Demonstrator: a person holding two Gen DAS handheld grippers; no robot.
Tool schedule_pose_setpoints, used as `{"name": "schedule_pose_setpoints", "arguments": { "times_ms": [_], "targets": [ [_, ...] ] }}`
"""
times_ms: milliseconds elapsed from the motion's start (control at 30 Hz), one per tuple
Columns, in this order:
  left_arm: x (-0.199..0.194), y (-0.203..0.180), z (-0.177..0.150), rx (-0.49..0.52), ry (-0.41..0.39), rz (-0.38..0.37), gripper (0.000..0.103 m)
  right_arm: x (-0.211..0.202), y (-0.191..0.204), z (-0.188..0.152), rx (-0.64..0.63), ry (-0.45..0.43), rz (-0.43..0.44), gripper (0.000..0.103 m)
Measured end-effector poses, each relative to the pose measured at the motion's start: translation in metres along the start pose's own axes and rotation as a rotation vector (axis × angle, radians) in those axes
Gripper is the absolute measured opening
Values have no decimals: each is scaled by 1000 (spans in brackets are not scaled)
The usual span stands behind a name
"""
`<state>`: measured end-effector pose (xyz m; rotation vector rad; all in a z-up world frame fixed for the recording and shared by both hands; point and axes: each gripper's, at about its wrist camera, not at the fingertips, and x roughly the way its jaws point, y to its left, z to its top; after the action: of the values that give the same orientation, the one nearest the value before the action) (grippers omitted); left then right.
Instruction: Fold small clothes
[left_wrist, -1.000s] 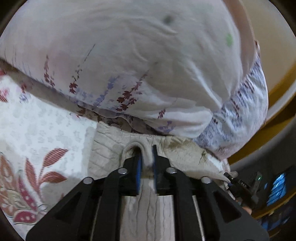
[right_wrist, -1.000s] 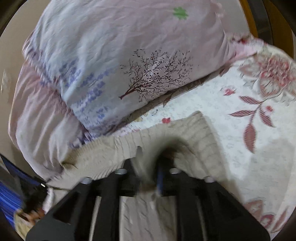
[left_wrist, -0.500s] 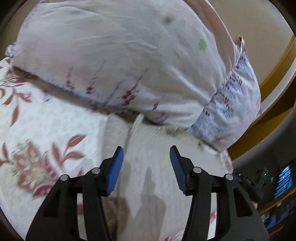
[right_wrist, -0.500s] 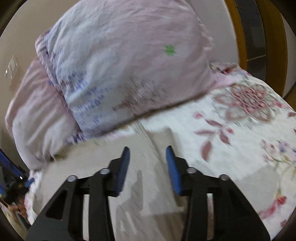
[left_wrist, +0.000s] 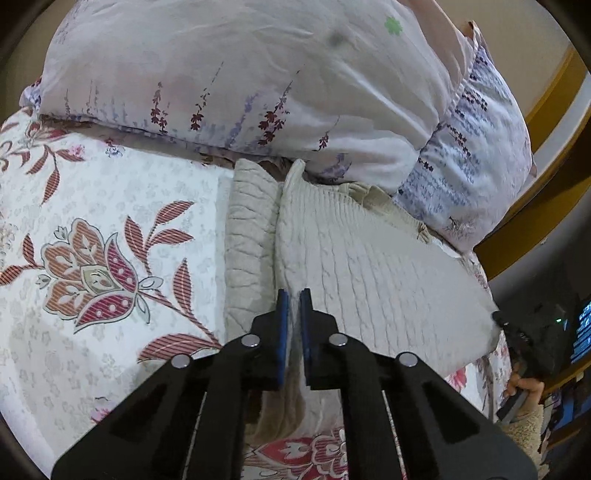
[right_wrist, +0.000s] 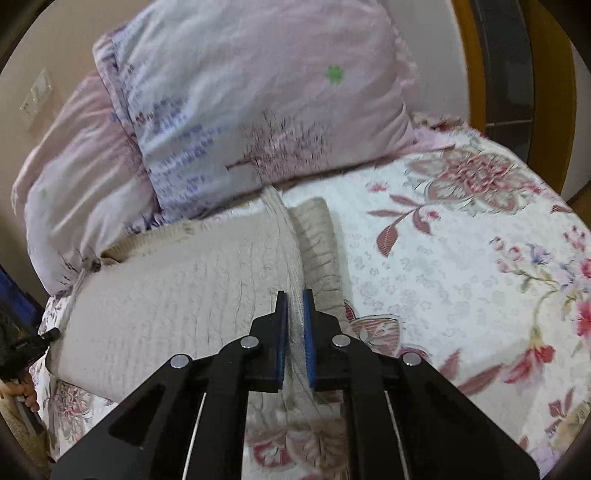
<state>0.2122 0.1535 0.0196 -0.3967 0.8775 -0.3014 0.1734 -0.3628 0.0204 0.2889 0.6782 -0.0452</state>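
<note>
Left hand-held gripper (left_wrist: 291, 299): blue pads nearly together, pinching a raised fold of the cream knit sweater (left_wrist: 369, 266), which lies on the floral bedspread (left_wrist: 110, 221) with its far edge tucked against the lavender-print pillow (left_wrist: 258, 74). Right hand-held gripper (right_wrist: 295, 299): same narrow gap, clamped on a lifted ridge of the sweater's edge, folded knit strip just to its right; frame is motion-blurred.
</note>
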Motion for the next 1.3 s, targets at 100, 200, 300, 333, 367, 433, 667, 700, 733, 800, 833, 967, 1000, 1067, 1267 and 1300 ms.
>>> {"name": "schedule_pose_setpoints", "arguments": {
  "times_ms": [100,200,300,333,367,433,667,700,733,800,833,967,1000,1067,1267,1300],
  "targets": [
    [-1,2,-2,13,9,17,5,2,-3,-6,-13,20,-60,8],
    [4,10,-3,-6,21,29,5,22,-6,-11,-22,82,-118,9],
    [3,14,-6,-22,20,15,7,26,6,-8,-94,81,-178,11],
    [1,14,-6,-25,16,12,10,24,8,-5,-96,73,-189,18],
    [-1,14,-6,-29,10,8,11,20,9,-4,-94,58,-198,22],
    [-11,10,-6,-29,-26,7,25,11,18,2,-110,3,-184,31],
    [-13,-39,-7,141,-106,-25,40,34,74,-7,-235,51,-20,31],
    [-5,-43,-8,155,-80,-15,40,40,84,-10,-261,57,-7,31],
    [1,-44,-10,159,-61,-3,40,46,90,-12,-278,69,-3,31],
    [16,-41,-14,153,-8,31,39,62,99,-18,-304,128,-17,32],
    [22,-39,-16,152,11,42,38,69,102,-20,-317,139,-33,33],
    [10,-32,-15,123,-19,3,43,60,109,-12,-276,119,8,33],
    [4,-28,-11,94,-44,-11,54,57,113,-11,-266,110,51,33],
    [-8,-15,-3,29,-99,-13,66,59,126,-10,-287,107,79,33],
    [-1,30,11,-199,-57,-50,68,81,157,-21,-337,163,119,33],
    [4,37,10,-239,-35,-71,68,84,160,-24,-352,165,102,34]
  ]
}}
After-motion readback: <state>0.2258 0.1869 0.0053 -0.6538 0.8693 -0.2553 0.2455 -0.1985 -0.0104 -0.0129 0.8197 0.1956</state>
